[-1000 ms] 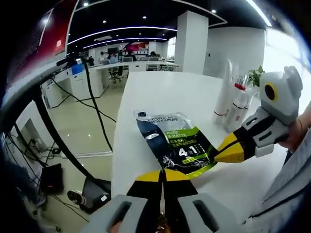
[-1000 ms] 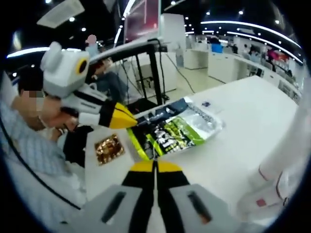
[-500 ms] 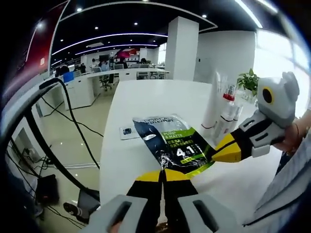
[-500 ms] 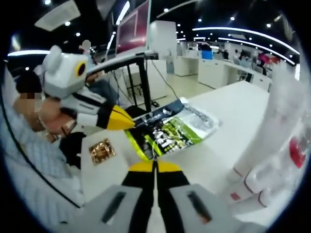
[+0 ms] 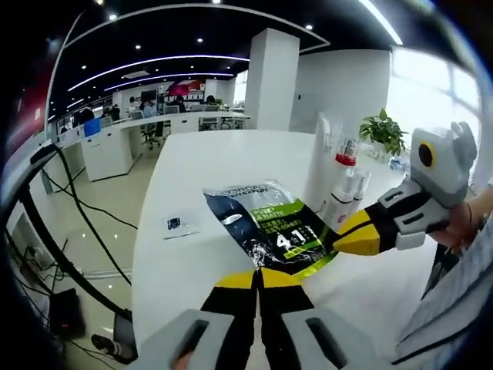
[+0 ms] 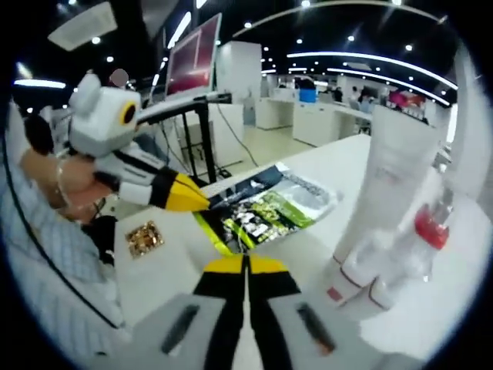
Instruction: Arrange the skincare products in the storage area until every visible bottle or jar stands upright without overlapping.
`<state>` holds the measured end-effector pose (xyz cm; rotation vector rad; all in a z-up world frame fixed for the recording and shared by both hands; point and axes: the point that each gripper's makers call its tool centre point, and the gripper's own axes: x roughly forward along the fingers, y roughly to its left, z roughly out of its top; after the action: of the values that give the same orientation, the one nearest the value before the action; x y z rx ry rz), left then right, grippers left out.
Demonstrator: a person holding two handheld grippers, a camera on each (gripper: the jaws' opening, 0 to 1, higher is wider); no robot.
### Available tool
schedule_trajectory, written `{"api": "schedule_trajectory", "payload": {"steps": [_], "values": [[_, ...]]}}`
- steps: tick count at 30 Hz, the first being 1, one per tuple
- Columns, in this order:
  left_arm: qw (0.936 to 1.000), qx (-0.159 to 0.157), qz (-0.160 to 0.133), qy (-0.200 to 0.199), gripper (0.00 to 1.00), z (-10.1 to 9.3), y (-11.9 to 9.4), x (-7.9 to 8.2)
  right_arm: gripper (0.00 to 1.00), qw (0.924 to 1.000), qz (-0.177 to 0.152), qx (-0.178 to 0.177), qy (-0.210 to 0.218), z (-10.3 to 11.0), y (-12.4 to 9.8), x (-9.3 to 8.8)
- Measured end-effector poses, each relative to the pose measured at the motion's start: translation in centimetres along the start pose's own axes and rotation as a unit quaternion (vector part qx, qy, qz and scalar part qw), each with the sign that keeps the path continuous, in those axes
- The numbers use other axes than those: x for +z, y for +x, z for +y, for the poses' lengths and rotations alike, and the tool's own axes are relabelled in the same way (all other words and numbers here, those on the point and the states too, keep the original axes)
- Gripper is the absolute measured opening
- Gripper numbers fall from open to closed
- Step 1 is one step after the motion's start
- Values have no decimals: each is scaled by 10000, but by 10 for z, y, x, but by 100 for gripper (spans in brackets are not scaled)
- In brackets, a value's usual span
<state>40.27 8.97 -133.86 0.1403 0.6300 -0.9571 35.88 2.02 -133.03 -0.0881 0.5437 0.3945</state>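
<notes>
Pouch (image 5: 279, 231) (green/black/silver, "4 in 1" print) lies flat on the white table (image 5: 223, 158), near its front edge, pinched at two spots: left gripper (image 5: 259, 274) w/ jaws together on the pouch's near end, right gripper (image 5: 339, 240) clamped on its side edge. In right gripper view same pouch (image 6: 266, 206) sits betw. right gripper (image 6: 246, 266) at its near corner and left gripper (image 6: 202, 202) on the far side. Just beside pouch, twd table middle, white tubes (image 5: 348, 185) stand upright, bunched and touching, one w/ a red cap; some look film-wrapped, count unclear. Right gripper view shows them close up (image 6: 389, 208). Small card (image 5: 182, 224) lies flat near table's side edge, apart from pouch. Gold sachet (image 6: 143, 238) lies flat at front edge by person's sleeve (image 6: 46, 254). Table beyond pouch bare back to far edge; floor w/ cables (image 5: 73, 208) past side edge.
</notes>
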Motion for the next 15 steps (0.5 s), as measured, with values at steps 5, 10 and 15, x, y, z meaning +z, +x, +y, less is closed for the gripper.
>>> {"api": "schedule_trajectory", "payload": {"steps": [5,10,15], "values": [[9999,-132,16,29,0,-9,6,4,0,9998,-32,-175,44,-8,-6,-3],[9998,-182,30,34,0,-13,11,5,0,9996,-22,-264,-6,-13,-7,-6],[9998,-159,135,10,0,-12,19,1,0,9995,-18,-328,-45,-19,-4,-6]]}}
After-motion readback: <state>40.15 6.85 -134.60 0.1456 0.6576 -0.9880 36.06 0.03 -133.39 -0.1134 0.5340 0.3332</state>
